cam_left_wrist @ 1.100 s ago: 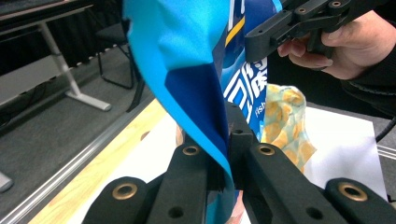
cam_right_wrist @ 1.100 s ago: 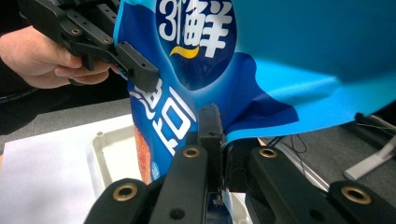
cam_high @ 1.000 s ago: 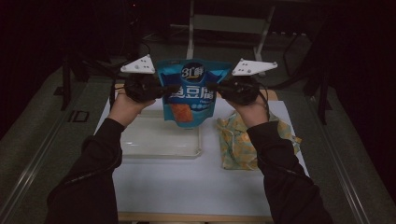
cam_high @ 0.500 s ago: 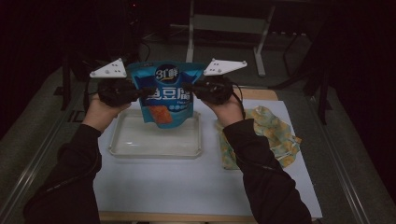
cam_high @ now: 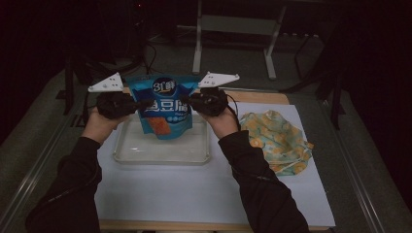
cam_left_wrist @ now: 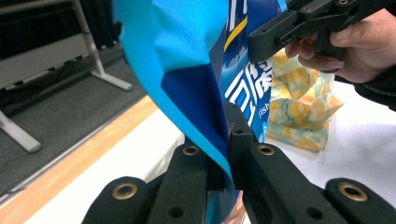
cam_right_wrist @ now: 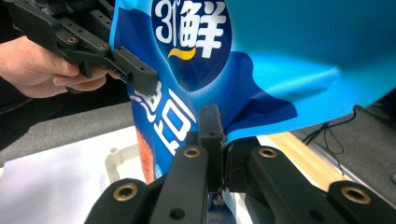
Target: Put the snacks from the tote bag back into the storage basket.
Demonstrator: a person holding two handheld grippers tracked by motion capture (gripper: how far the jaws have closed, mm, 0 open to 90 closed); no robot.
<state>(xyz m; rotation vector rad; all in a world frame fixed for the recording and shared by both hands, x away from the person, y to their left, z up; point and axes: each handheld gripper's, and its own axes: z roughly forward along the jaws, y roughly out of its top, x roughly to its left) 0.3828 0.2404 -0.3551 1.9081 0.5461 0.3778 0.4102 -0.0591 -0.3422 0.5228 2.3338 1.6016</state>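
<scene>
Holding the blue snack pouch point(cam_high: 165, 108) up by its two side edges, I have it hanging upright over the clear plastic tray point(cam_high: 128, 154), its bottom edge low over the tray's far half. My left gripper point(cam_high: 137, 104) has its fingers point(cam_left_wrist: 196, 163) pressed shut on the pouch's left seam, and my right gripper point(cam_high: 192, 101) has its fingers point(cam_right_wrist: 210, 135) clamped on the right seam; in both gripper views the film is pinched flat between the black pads.

As I judge it, the pickup is done and the carry is nearly done: the pouch is off the tabletop and lined up over the tray. What is left is to bring it down into the tray, lay or stand it there, and let go with both sides. I cannot tell whether the pouch's bottom already touches the tray floor.

The tabletop point(cam_high: 194, 194) is covered with a white sheet, with a wooden edge showing at the far and near sides. A crumpled yellow-patterned cloth point(cam_high: 277, 141) lies to the right of the tray, apart from it. The room around is dark, with a grey floor, trailing cables and the legs of a metal stand point(cam_high: 233, 29) beyond the tabletop.
</scene>
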